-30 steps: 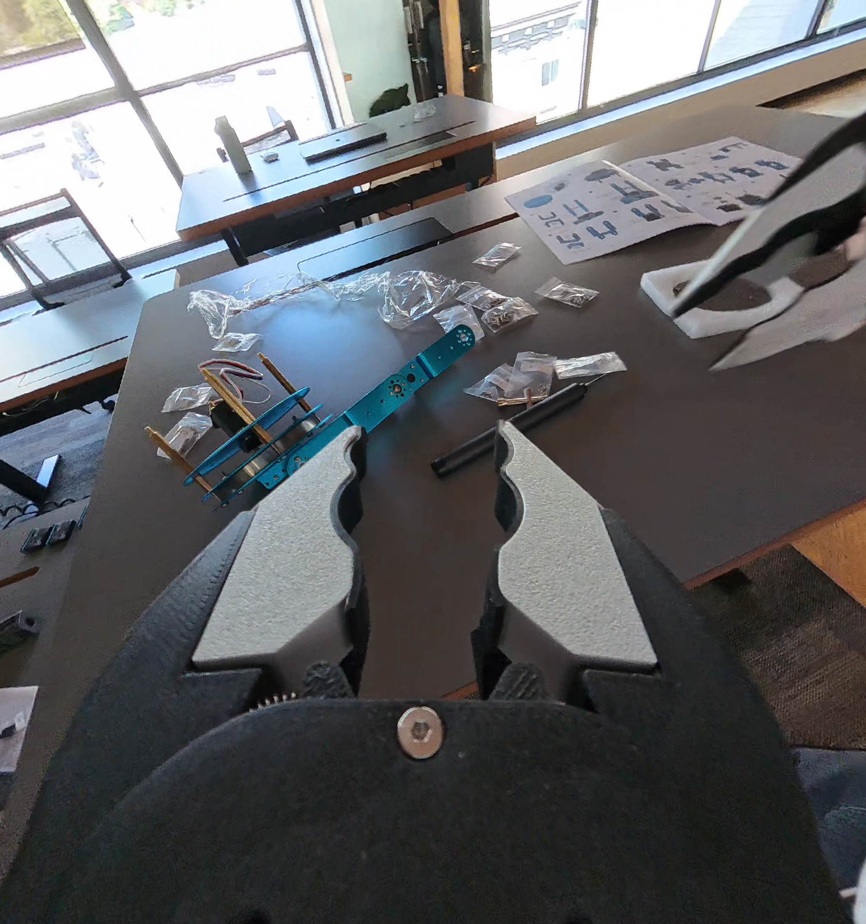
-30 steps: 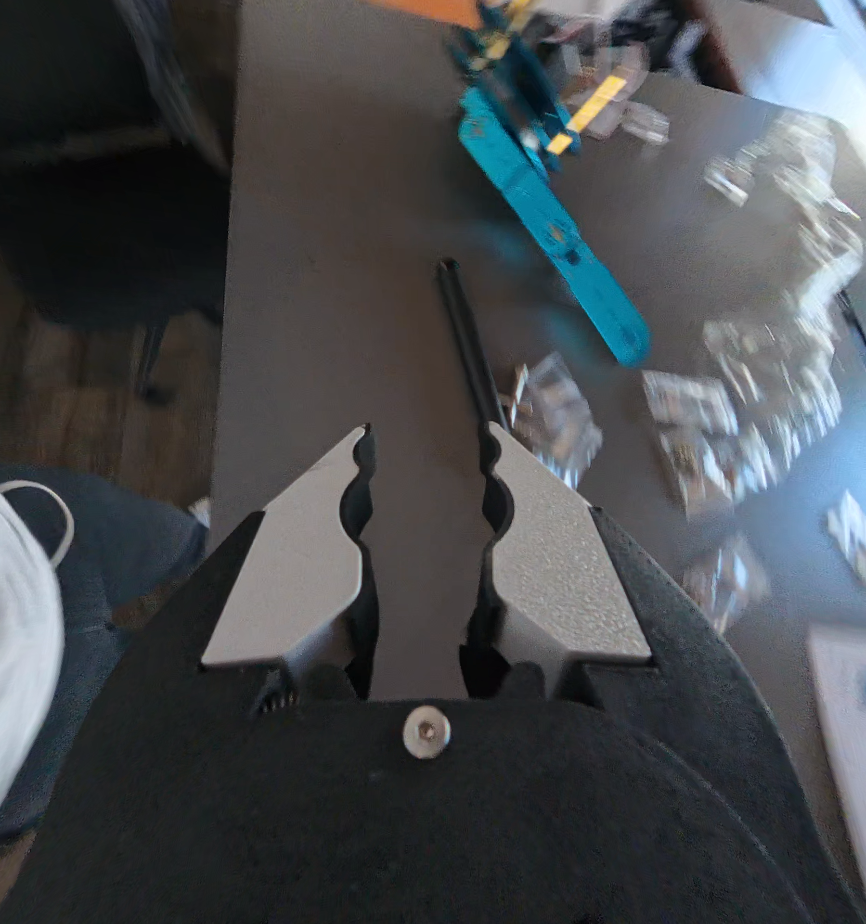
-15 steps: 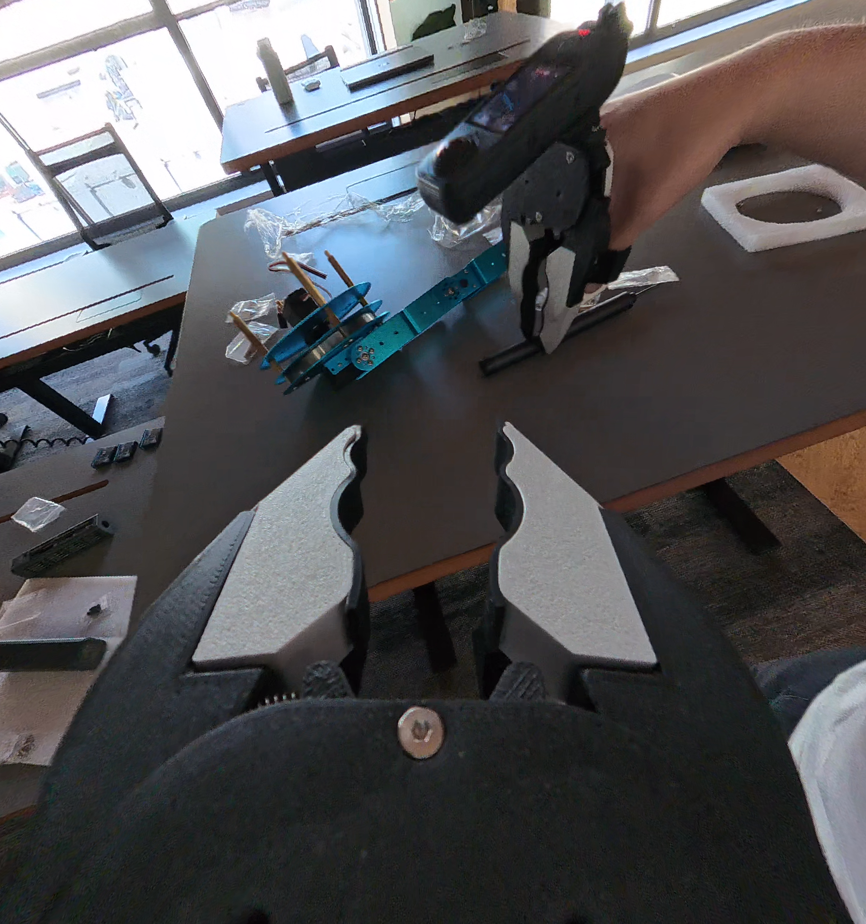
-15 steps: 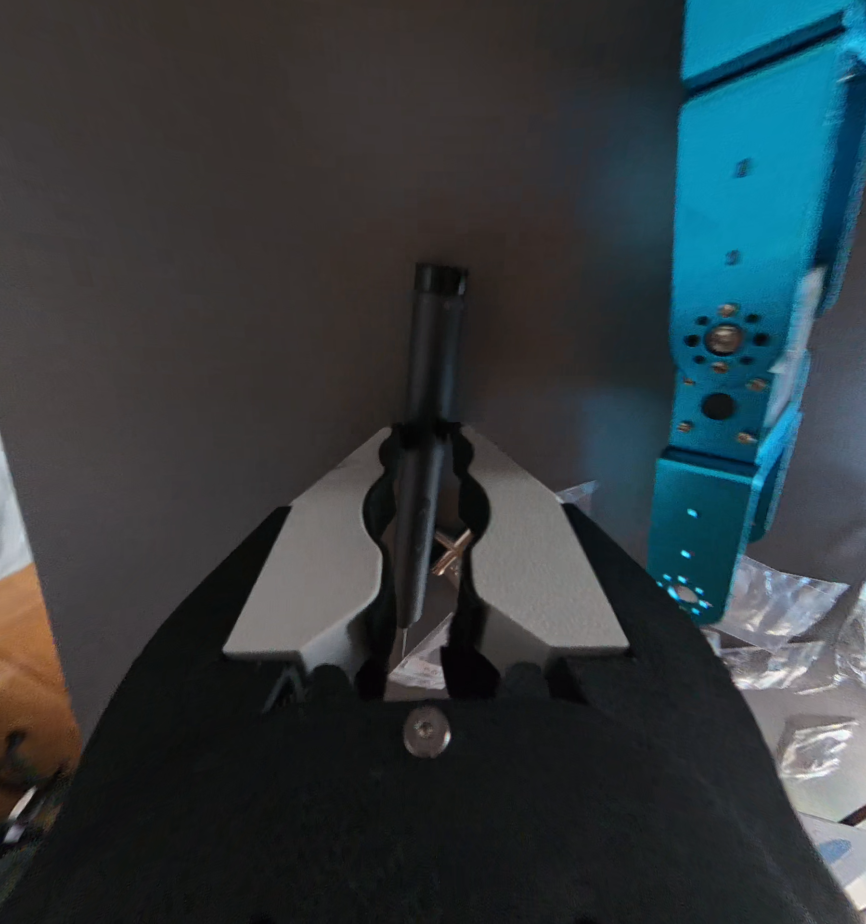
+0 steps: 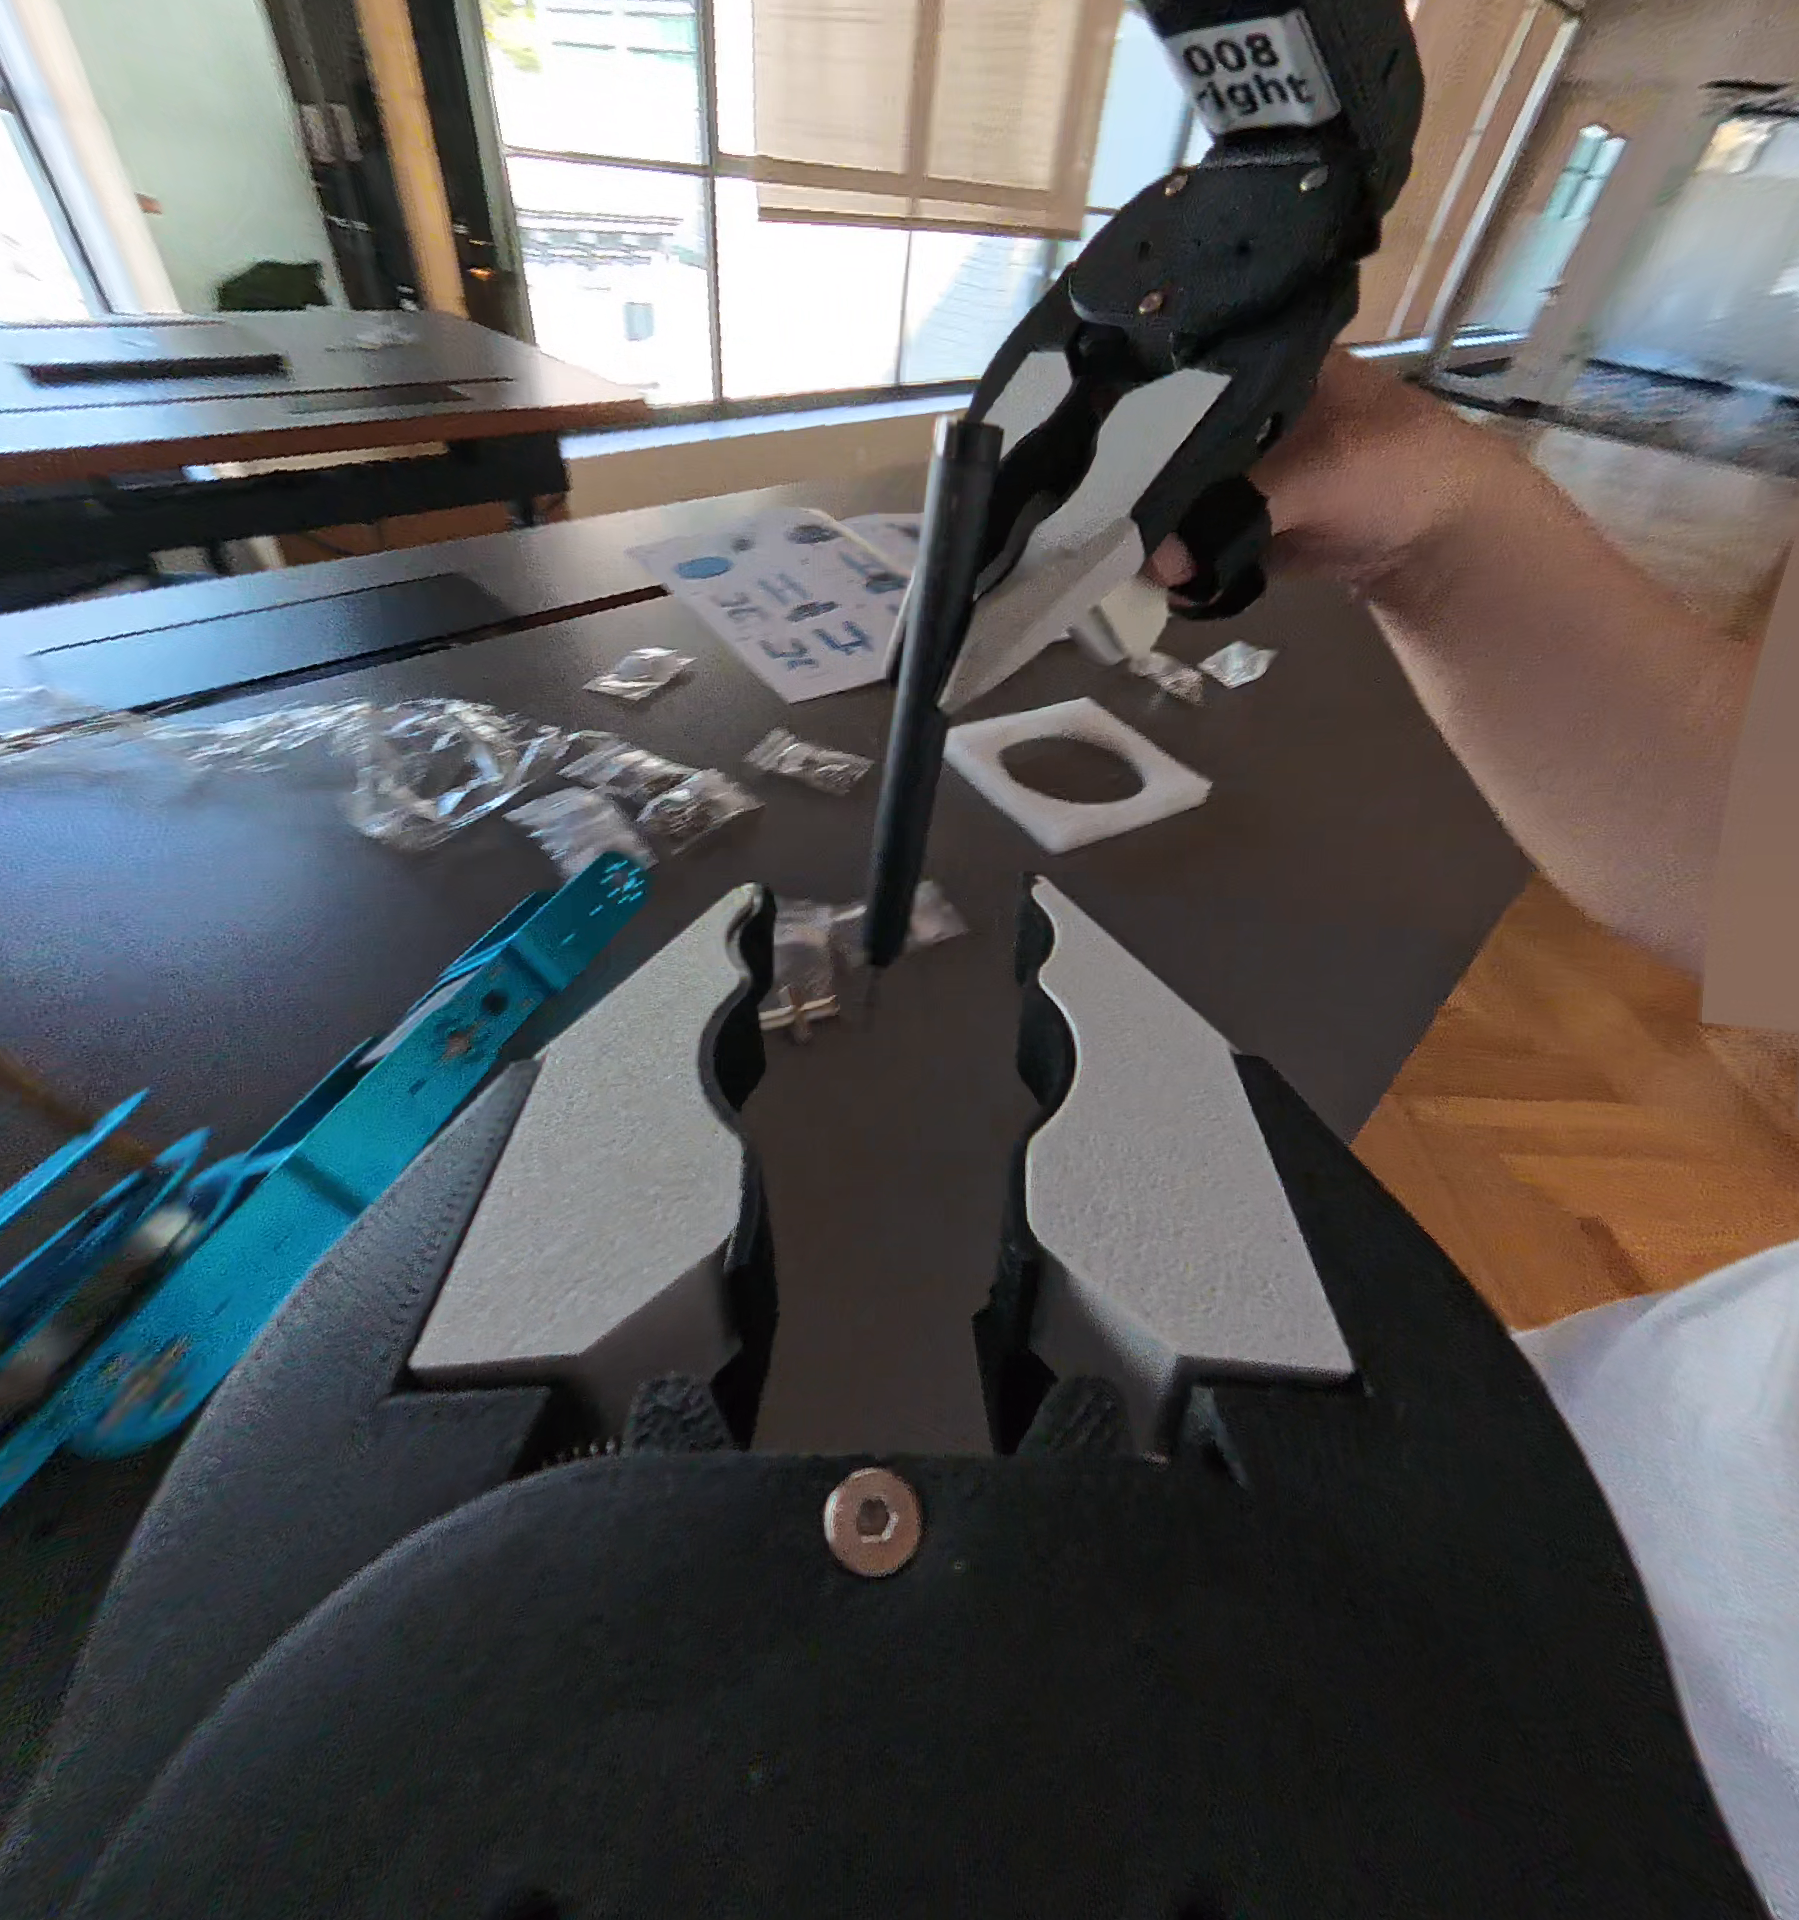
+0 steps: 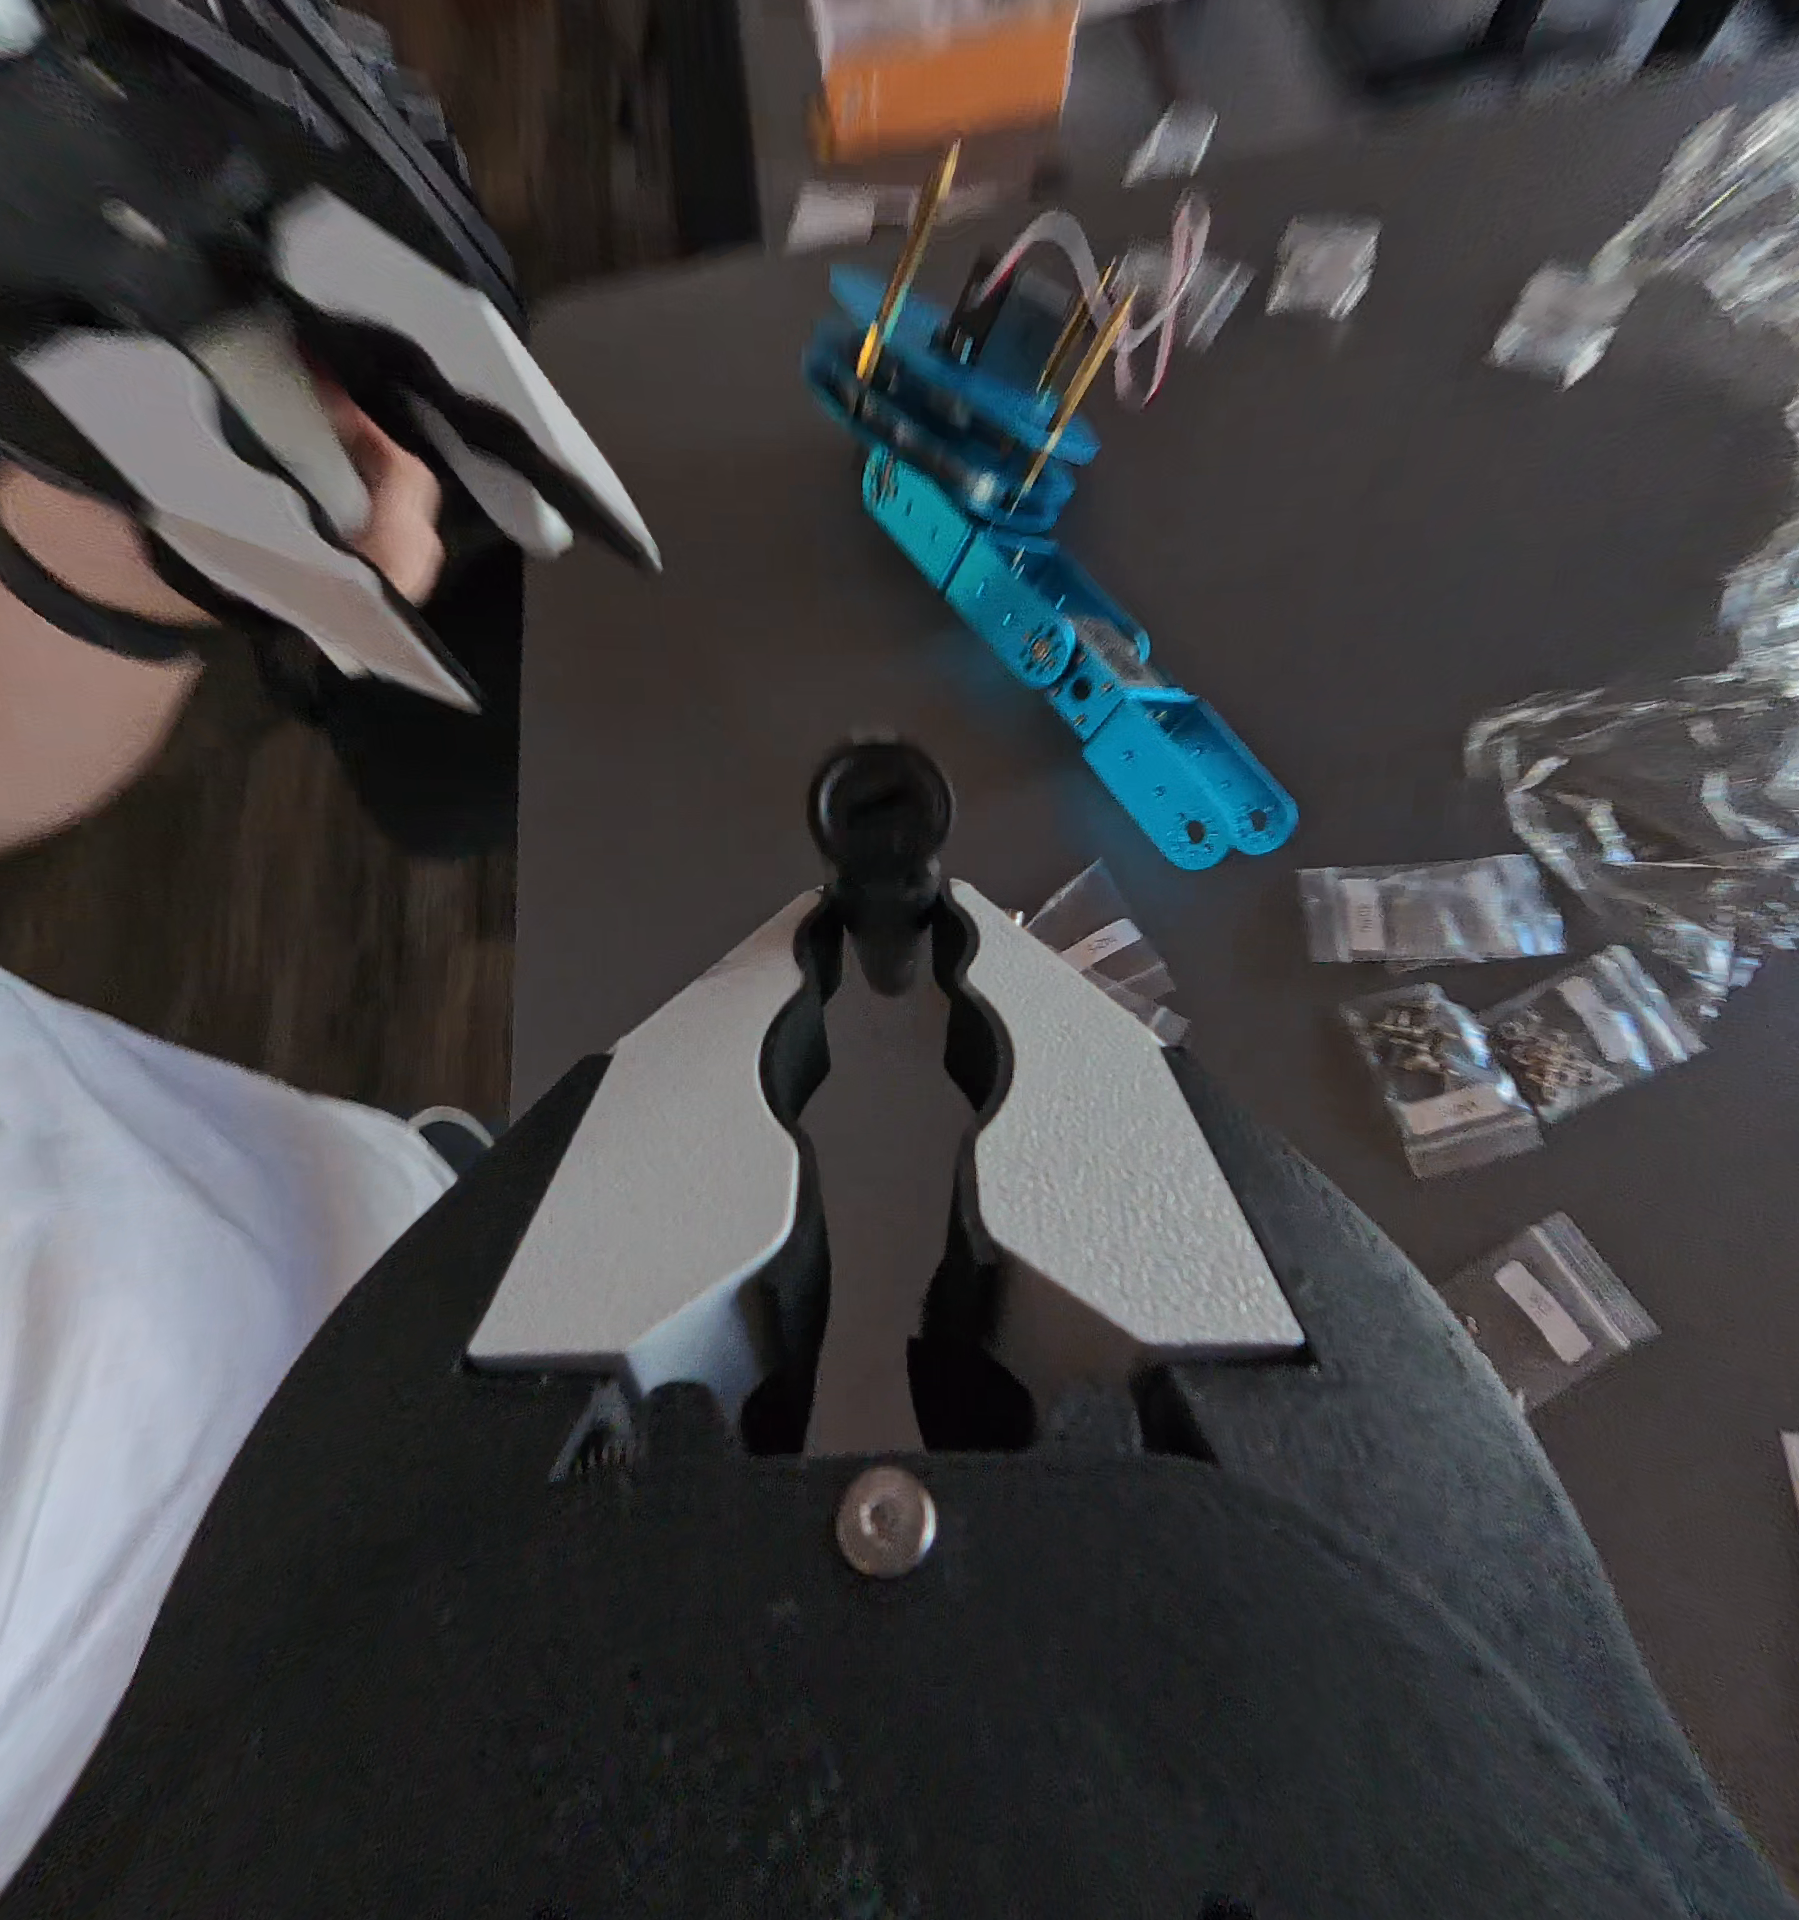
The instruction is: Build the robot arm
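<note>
While the right gripper [image 6: 884,904] pinches a black screwdriver [image 5: 921,707] near-upright, tip just above the dark table [image 5: 1238,914], the left gripper [image 5: 890,935] hovers with jaws spread and empty; blue metal bracket assembly [image 5: 375,1091] sits at its nine o'clock, small parts bags [image 5: 656,800] at eleven, white foam frame [image 5: 1077,774] at one

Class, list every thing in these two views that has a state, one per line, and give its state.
Right claw: shut on the slim black screwdriver, held steeply upright, tip down.
Left claw: open, empty.
Blue metal bracket assembly: lying flat on the dark table.
White square foam ring: flat, empty.
</note>
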### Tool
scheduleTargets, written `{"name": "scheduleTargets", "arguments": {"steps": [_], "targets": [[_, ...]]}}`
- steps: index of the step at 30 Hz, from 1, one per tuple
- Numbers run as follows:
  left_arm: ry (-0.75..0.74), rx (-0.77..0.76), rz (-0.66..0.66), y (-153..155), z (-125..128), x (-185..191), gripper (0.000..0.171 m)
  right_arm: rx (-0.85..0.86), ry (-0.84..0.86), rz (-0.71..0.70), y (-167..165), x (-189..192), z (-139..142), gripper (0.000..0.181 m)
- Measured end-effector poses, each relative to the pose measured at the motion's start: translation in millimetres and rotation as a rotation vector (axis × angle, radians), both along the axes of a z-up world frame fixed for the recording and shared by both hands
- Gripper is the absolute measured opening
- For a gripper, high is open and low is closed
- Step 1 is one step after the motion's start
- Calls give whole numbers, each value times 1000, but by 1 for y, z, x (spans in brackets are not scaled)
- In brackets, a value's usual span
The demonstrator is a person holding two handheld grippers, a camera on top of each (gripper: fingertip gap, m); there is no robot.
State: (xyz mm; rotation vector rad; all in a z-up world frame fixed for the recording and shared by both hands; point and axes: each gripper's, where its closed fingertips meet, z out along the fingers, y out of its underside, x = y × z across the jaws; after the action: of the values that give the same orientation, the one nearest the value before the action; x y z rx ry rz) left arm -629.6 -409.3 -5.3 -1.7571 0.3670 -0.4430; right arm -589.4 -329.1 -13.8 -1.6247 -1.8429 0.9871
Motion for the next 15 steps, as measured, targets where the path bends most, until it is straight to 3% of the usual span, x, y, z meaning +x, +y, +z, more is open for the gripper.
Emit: {"name": "scheduleTargets", "arguments": {"steps": [4, 9, 15], "targets": [[-105, 19, -191, 61, 37, 78, 47, -3, 215, -68, 25, 58, 30, 16], [-123, 53, -387, 125, 74, 186, 56, 46, 215, -82, 59, 139, 35, 16], [0, 12, -456, 176, 48, 285, 48, 34, 175, -54, 98, 207, 21, 16]]}}
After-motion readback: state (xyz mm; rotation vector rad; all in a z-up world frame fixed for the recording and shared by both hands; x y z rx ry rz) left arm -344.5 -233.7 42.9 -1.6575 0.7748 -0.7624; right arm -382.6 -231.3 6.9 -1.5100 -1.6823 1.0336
